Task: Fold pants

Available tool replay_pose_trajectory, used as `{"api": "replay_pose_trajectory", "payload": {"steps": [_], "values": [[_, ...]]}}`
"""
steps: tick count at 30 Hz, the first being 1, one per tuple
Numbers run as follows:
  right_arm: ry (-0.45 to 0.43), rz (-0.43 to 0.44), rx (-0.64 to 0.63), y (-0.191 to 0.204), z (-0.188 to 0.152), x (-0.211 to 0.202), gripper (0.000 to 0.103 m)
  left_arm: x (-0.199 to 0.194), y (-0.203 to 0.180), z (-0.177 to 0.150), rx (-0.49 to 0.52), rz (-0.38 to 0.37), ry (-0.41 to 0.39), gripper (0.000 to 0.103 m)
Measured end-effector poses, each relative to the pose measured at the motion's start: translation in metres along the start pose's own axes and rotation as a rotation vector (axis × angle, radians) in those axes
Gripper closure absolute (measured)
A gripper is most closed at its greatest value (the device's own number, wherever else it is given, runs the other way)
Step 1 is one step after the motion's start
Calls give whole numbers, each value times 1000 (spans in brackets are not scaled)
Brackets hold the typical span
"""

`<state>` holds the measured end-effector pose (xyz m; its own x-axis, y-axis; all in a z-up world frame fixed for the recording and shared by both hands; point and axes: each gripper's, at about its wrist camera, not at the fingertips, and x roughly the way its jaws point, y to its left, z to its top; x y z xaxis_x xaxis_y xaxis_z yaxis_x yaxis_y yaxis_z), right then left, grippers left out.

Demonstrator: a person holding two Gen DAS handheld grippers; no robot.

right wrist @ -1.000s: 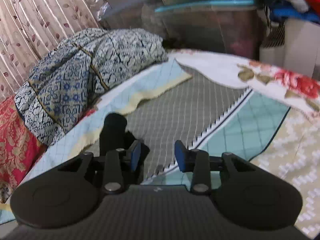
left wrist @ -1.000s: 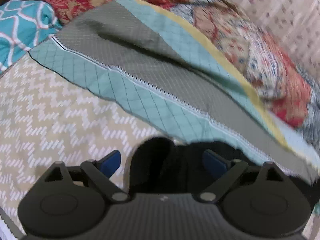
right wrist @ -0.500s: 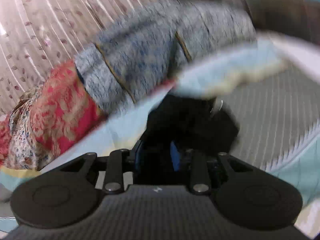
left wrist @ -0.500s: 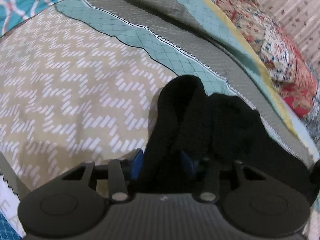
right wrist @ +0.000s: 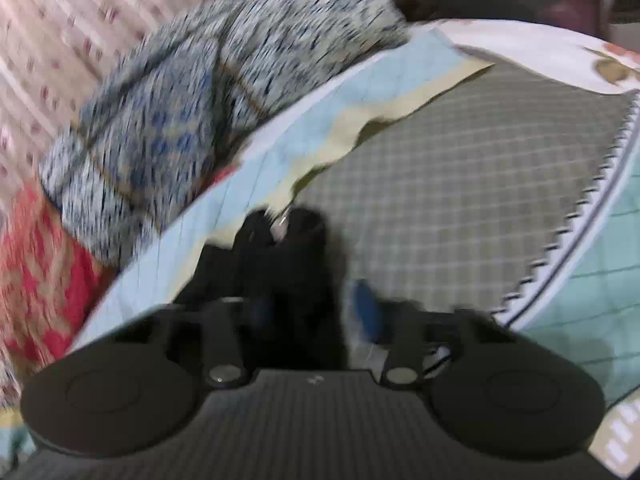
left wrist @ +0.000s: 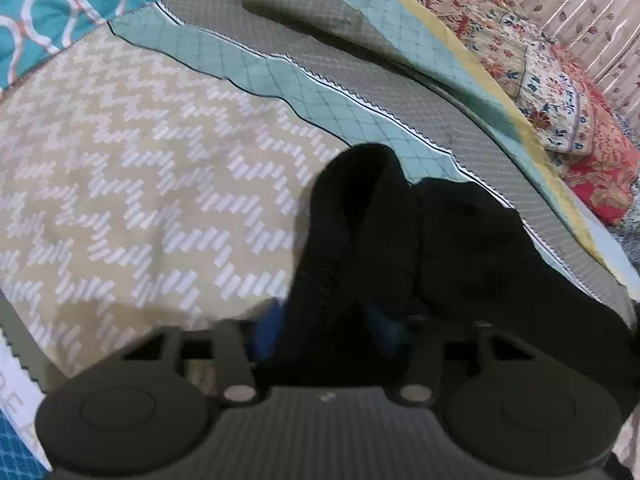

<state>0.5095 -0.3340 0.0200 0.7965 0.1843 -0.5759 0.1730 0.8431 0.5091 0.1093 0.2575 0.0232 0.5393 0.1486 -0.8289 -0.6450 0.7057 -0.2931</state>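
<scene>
Our left gripper (left wrist: 324, 320) and right gripper (right wrist: 308, 308) each clamp a bunch of the black pants (left wrist: 400, 240), lifted at 12 o'clock over the quilt (left wrist: 140, 180). We judge both ends should be kept level and taut.

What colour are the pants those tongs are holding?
Plain black pants, with no pattern visible; the left wrist view shows them best.

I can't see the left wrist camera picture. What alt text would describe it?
The left gripper pinches a bunched fold of black pants between its blue-padded fingers. Beneath lies a patchwork bedspread in beige zigzag, teal and grey panels, with a red floral quilt at the right edge.
</scene>
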Motion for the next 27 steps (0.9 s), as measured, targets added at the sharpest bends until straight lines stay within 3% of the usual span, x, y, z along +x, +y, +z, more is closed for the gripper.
{"api": "replay_pose_trajectory", "payload": {"steps": [1, 2, 4, 6, 9, 10, 11, 12, 14, 17, 20, 24, 27], "values": [[-3, -19, -15, 3, 0, -4, 96, 0, 1, 1, 6, 15, 0, 97], [-49, -27, -7, 3, 3, -17, 96, -1, 3, 3, 5, 20, 5, 100], [-155, 5, 68, -14, 14, -53, 96, -4, 12, 5, -19, -9, 16, 100], [-236, -16, 107, -39, 28, -93, 96, -6, 15, 4, -11, -10, 18, 100], [-245, -146, 66, -81, 36, -137, 92, -2, 19, 2, -13, -8, 37, 99], [-205, -191, 47, -93, 35, -140, 83, -2, 20, 2, -17, -9, 41, 98], [-157, -250, 33, -105, 33, -142, 56, -3, 21, 4, -23, -13, 41, 98], [-129, -333, 26, -117, 31, -144, 40, -6, 22, 5, -27, -19, 33, 97], [-151, -437, 59, -137, 29, -156, 41, -16, 20, 12, -22, -33, 2, 93], [-186, -403, 167, -148, 33, -175, 44, -32, 9, 32, 48, -16, -72, 78], [-168, -319, 80, -114, 37, -175, 43, -37, -19, 53, 198, 40, -148, 74], [-80, -204, -3, -55, 41, -141, 40, -23, -64, 65, 447, 85, -222, 48], [25, -186, -11, -29, 37, -103, 40, 1, -94, 62, 610, 68, -207, 43]]}}
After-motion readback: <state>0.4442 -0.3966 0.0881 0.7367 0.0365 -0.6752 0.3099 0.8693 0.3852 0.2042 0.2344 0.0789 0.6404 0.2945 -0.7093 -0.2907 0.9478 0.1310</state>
